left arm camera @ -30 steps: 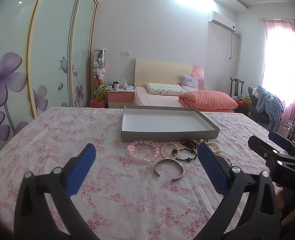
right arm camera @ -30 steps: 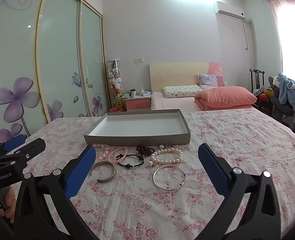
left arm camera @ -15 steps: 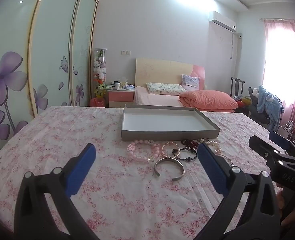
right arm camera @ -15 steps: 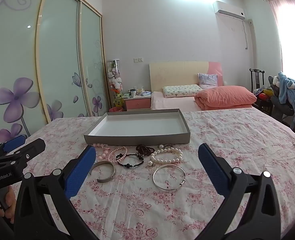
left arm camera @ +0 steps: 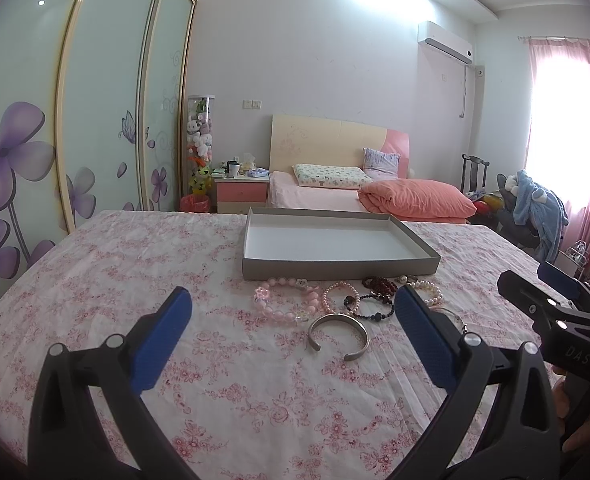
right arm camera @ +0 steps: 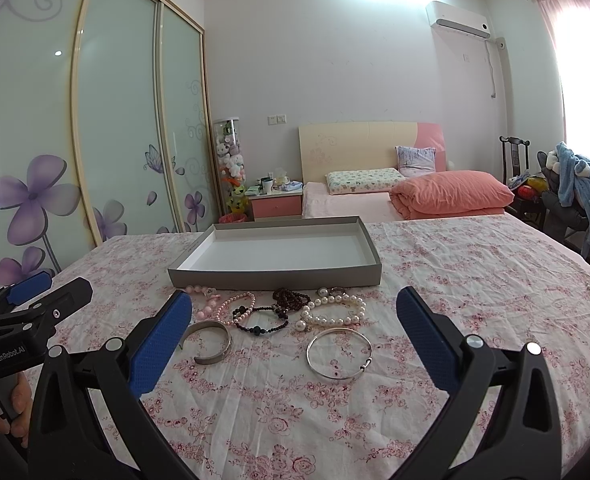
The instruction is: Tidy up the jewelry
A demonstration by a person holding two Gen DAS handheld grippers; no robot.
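An empty grey tray (left arm camera: 339, 270) (right arm camera: 275, 278) with a white floor sits on the floral tablecloth. In front of it lie several bracelets: a pink bead one (left arm camera: 283, 300), a small pink pearl one (right arm camera: 237, 307), a black bead one (right arm camera: 261, 322), a dark red one (right arm camera: 292, 298), a white pearl one (right arm camera: 333, 312), a silver cuff (left arm camera: 338, 330) (right arm camera: 211, 340) and a thin silver bangle (right arm camera: 339, 353). My left gripper (left arm camera: 295, 340) is open and empty, short of the cuff. My right gripper (right arm camera: 295, 340) is open and empty, short of the bangle.
The table's floral cloth (left arm camera: 115, 280) spreads wide around the jewelry. Behind it stand a bed with an orange quilt (left arm camera: 415, 200), a pink nightstand (left arm camera: 241, 196) and sliding wardrobe doors (left arm camera: 95, 120). A chair with blue clothes (left arm camera: 535, 208) stands at the right.
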